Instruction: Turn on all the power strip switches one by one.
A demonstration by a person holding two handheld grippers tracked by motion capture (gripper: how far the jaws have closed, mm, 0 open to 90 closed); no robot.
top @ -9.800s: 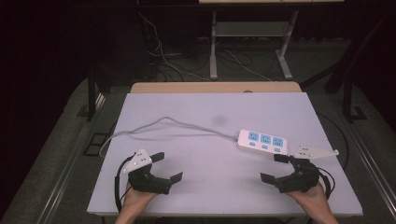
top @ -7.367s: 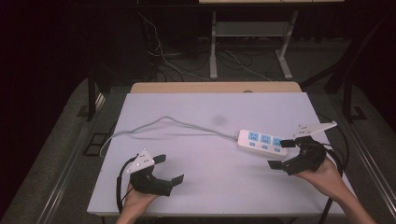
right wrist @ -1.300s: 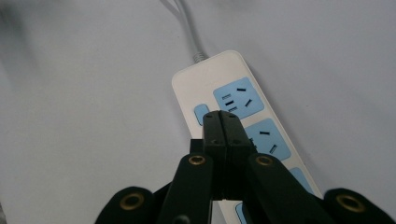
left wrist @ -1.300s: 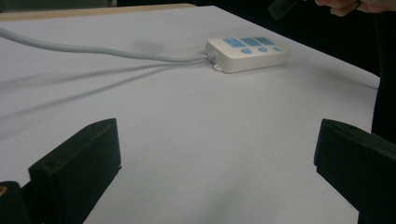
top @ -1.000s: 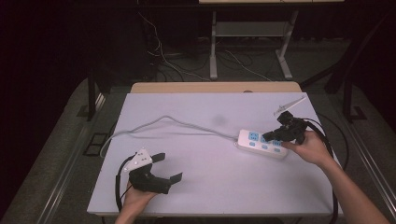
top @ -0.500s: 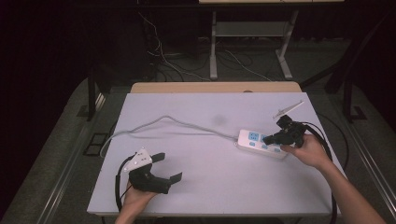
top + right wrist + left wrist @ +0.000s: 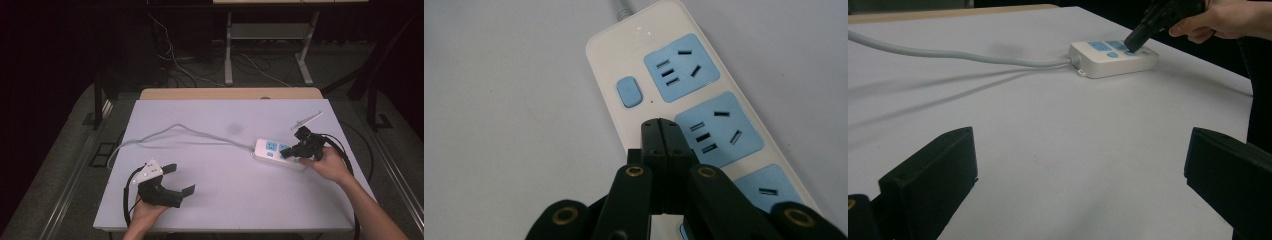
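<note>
Here the right gripper (image 7: 661, 131) had its jaws pressed flat together, nothing between them, and its closed tip sat over the white power strip (image 7: 278, 154) near the right side of the counter (image 7: 220, 210). In the right gripper view the tip lay on the strip's white face just beside the middle blue socket (image 7: 719, 129), with the first blue switch button (image 7: 629, 91) a little farther along toward the cord end. Whether the tip already covered a second button beneath it could not be told. The work looked like pushing a switch with the closed tip, so doing it well meant keeping the jaws together as one blunt point, centring that point squarely on the button rather than on the socket slots, and pressing straight down. A slanted push would likely have slid the light strip across the smooth counter, since nothing braced it. The grey cord (image 7: 170, 131) ran off to the left and gave little anchoring.

The left gripper (image 7: 177, 179) rested near the front left of the counter, well apart from the strip, its jaws spread wide and empty. It could have steadied the strip's cord end if the strip shifted.
</note>
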